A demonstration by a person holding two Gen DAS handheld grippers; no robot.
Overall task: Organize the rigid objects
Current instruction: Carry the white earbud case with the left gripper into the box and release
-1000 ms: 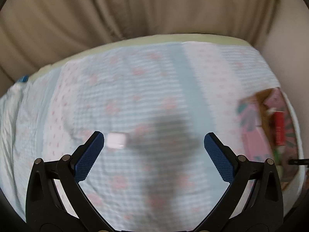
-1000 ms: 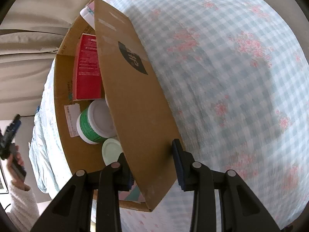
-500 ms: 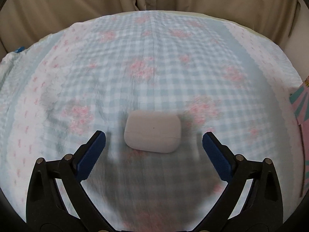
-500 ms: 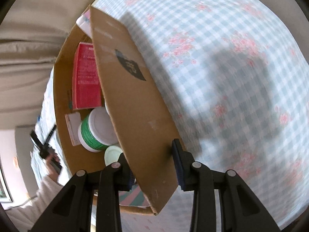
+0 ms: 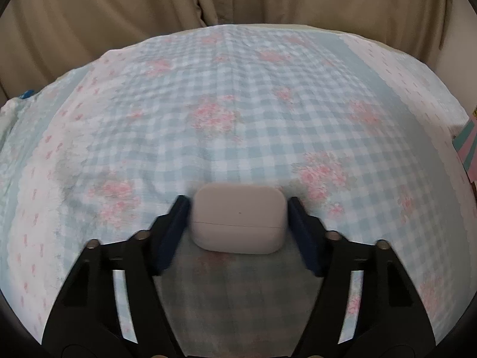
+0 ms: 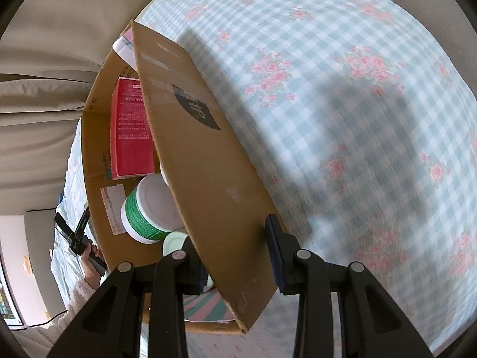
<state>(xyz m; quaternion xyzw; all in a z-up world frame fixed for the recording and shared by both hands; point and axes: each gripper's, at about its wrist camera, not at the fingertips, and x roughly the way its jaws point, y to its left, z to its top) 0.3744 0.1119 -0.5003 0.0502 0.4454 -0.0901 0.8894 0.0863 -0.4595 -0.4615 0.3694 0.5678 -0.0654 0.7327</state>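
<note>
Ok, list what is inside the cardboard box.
Inside the cardboard box: a red carton, a green tub with a white lid, a small pale lid and striped pink-teal packaging. The near wall hides the rest.

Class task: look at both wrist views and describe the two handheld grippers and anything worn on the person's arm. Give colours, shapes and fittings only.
Both the left gripper and the right gripper have black, angular, strut-like frames with open slots and round silver pivot pins. Their fingers end in flat dark blue pads. No cables or markings show on them. The hand seen in the right wrist view wears a fuzzy white sleeve.
</note>
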